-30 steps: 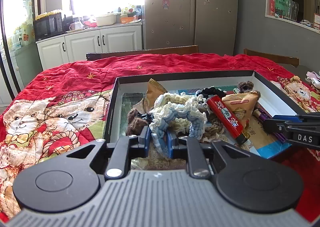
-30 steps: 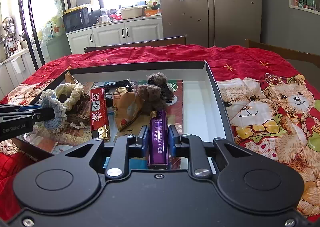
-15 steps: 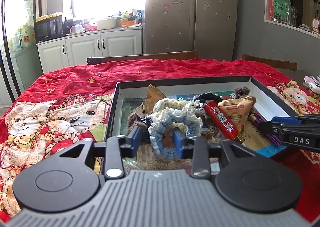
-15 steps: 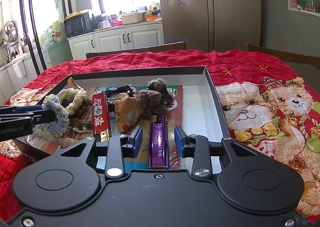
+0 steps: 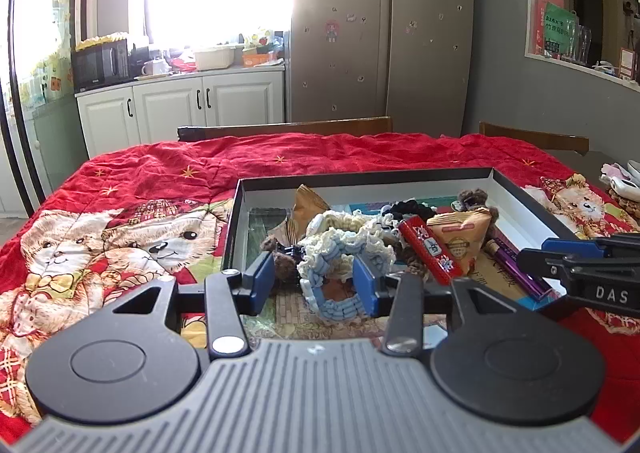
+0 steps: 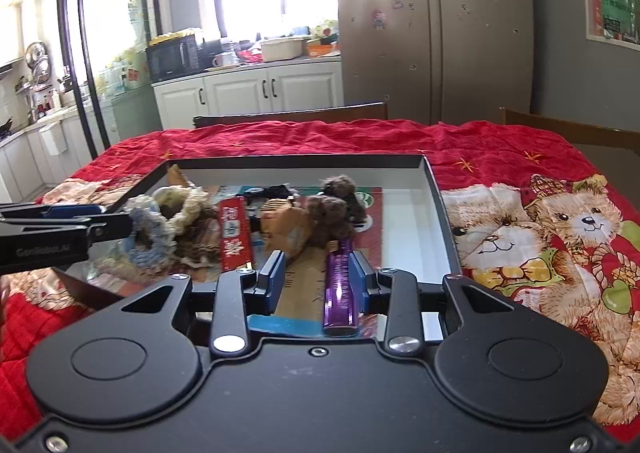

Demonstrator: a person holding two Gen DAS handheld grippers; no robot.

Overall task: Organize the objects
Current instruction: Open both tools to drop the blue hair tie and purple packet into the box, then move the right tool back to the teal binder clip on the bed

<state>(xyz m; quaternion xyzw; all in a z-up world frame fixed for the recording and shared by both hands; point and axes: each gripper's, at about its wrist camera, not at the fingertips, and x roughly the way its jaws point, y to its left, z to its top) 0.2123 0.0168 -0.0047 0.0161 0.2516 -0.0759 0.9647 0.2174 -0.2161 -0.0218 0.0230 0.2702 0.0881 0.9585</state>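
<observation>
From my left wrist camera, the left claw (image 5: 314, 283) has just been opening and now stands about half spread, its blue pads on either side of the blue-and-cream crocheted scrunchie (image 5: 340, 265); the right pad sits just against the yarn while the left pad stands clear, so I read it as released, not gripped. The scrunchie rests in the near left part of the shallow black-rimmed box (image 5: 360, 175), which sits on the desk under a red teddy-bear blanket (image 5: 120, 213). Beside it to the right lie a red packet (image 5: 430, 249), an orange snack pouch (image 5: 460, 237) and a purple tube (image 5: 516, 269), with the other claw reaching in from the right edge. From my right wrist camera, the right claw (image 6: 316, 279) has just been opening too and is partly spread; the purple tube (image 6: 340, 289) lies lengthwise between the pads, hard against the right pad and clear of the left one, lying on the flat printed card in the near part of the box (image 6: 434, 205). Farther in I see the red packet (image 6: 235, 237), the orange pouch (image 6: 286, 227), a brown fuzzy scrunchie (image 6: 334, 213) and the crocheted scrunchie (image 6: 160, 225) at the left claw's tip.
</observation>
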